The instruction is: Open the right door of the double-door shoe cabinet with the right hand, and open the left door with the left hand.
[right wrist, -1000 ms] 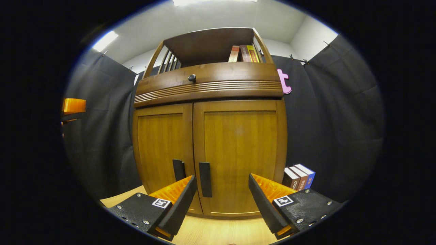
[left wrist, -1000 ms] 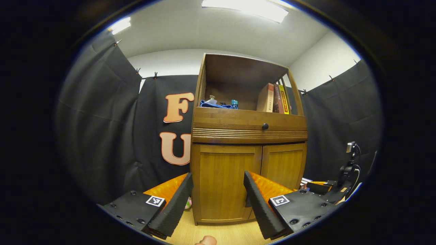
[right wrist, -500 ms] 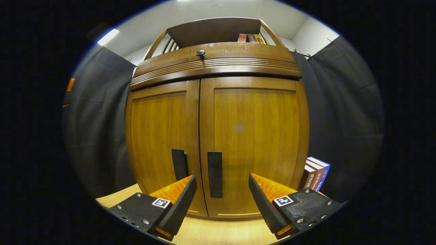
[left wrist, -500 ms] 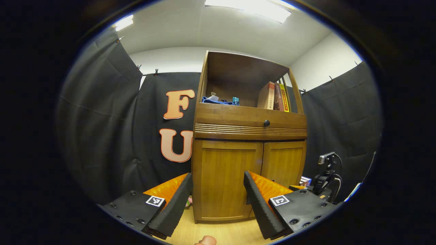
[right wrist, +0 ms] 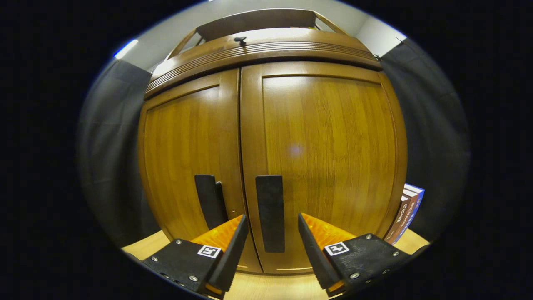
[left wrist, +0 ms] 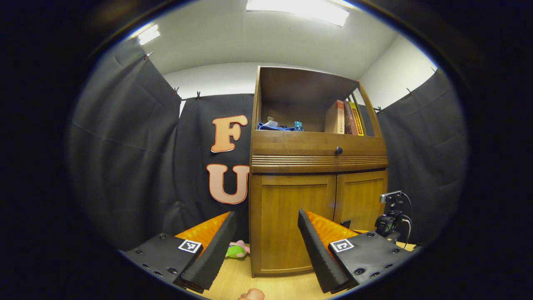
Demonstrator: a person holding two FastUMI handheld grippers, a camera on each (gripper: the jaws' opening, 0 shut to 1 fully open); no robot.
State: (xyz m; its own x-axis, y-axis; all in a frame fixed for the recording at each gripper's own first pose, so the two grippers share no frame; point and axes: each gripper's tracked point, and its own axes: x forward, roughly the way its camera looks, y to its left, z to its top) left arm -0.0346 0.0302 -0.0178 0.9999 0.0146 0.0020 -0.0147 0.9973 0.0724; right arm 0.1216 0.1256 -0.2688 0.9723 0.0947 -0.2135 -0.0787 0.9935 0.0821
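The wooden shoe cabinet (left wrist: 316,158) stands against the black cloth wall with both doors closed. In the right gripper view, the right door (right wrist: 329,158) and the left door (right wrist: 187,158) are very near. Each carries a dark vertical handle beside the centre seam. The right door's handle (right wrist: 270,212) stands between the fingers of my right gripper (right wrist: 272,217), which is open and apart from it. The left door's handle (right wrist: 208,200) is just to its left. My left gripper (left wrist: 265,213) is open and empty, some way back from the left door (left wrist: 291,221).
Above the doors is a drawer with a round knob (left wrist: 338,150). An open shelf holds books (left wrist: 345,118) and blue items (left wrist: 277,126). More books (right wrist: 406,212) stand on the floor right of the cabinet. A green and pink plush toy (left wrist: 237,250) lies at its left.
My right gripper has moved close to the doors, bringing the right handle between its fingers, which have narrowed slightly. In the left gripper view the cabinet has slid to the right.
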